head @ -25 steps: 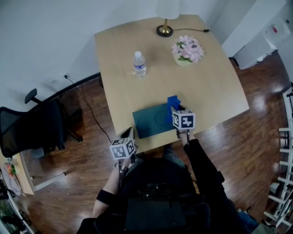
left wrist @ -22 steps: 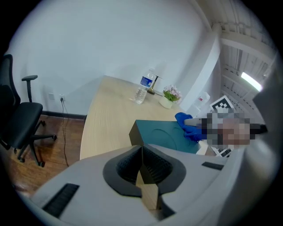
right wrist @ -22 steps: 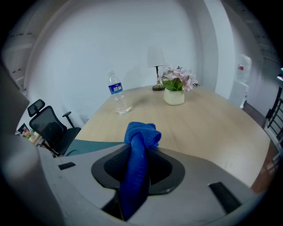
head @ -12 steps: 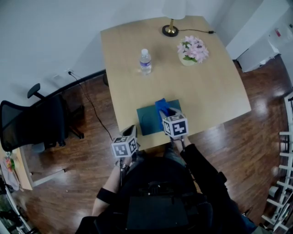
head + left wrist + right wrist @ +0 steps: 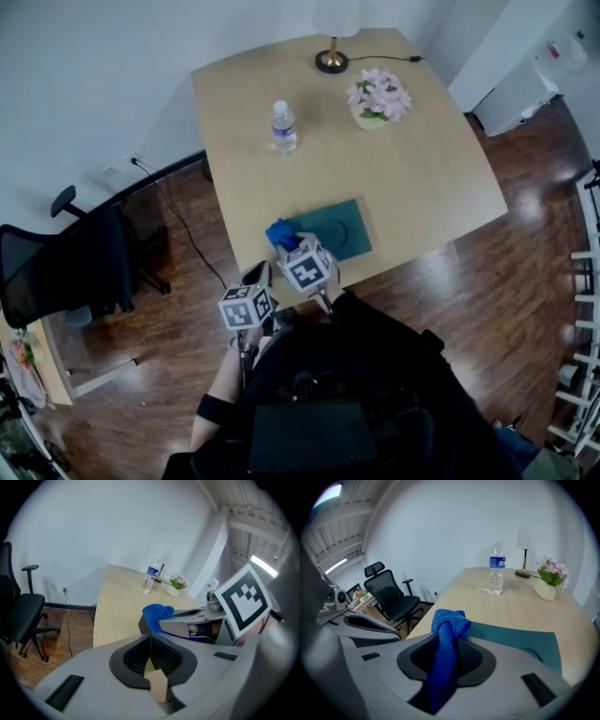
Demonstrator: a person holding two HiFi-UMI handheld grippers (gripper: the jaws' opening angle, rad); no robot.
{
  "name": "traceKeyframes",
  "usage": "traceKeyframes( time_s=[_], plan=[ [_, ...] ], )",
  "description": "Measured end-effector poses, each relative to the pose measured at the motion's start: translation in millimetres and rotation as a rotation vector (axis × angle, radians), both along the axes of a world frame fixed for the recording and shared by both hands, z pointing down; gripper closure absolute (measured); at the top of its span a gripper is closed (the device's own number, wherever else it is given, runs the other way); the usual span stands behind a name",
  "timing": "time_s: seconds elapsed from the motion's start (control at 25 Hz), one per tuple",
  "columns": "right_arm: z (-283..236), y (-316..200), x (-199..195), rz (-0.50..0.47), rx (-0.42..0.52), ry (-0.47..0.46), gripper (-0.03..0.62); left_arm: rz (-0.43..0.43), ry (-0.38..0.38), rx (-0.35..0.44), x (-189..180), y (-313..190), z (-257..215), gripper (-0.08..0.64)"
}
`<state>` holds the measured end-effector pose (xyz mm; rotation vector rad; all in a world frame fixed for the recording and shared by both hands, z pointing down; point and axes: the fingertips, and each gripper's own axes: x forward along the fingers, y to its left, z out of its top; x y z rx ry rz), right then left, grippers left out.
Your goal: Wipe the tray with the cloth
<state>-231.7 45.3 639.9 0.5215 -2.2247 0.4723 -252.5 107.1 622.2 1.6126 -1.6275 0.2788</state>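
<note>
Gripping firmly with the right tool: jaws about half closed and pinched on a bunched blue terry cloth, one loose fold poking out past the tips, the rest trailing back between the pads. Holding that cloth at the left end of the flat dark teal tray, just ahead of and to the right of the tool, down on the pale wooden counter. Cannot tell whether cloth and tray are actually touching.

Over to the left tool: shut completely, ribbed pads pressed together, nothing caught between. Sitting at the counter's near edge, just left of the right tool, close beside it but apart.

Looking out beyond the right tool now: clear plastic water bottle with a blue label, upright, well ahead on the counter. Further right, a white pot of pink flowers. Between those two and further back, a brass-based table lamp. Off to the left of both tools, down on the dark wood floor, a black mesh office chair, well clear of the counter.
</note>
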Motion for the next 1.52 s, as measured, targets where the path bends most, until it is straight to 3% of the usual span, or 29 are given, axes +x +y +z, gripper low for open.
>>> traceKeyframes(
  time_s=[0.24, 0.52, 0.6, 0.72, 1.12, 1.36, 1.52],
  plan=[
    [1, -12, 27, 0.04, 0.02, 0.036, 0.488, 0.02, 0.004, 0.0, 11, -3, -2, 0.558],
    [-6, -62, 131, 0.186, 0.082, 0.094, 0.489, 0.054, 0.004, 0.007, 23, -8, -9, 0.558],
    [-5, -76, 161, 0.251, 0.053, 0.076, 0.488, 0.054, 0.009, 0.006, 24, -6, -9, 0.558],
    [-9, -82, 174, 0.31, 0.016, 0.018, 0.488, 0.052, 0.012, -0.004, 25, -3, -6, 0.558],
    [-19, -76, 169, 0.346, -0.011, -0.054, 0.489, 0.049, 0.004, -0.006, 23, 7, -9, 0.558],
    [-32, -7, 85, 0.136, -0.023, -0.119, 0.489, 0.045, 0.013, 0.004, 15, 13, -8, 0.558],
    [-16, 35, 40, -0.009, -0.021, -0.07, 0.489, 0.059, 0.012, 0.009, 15, 16, -10, 0.558]
  ],
)
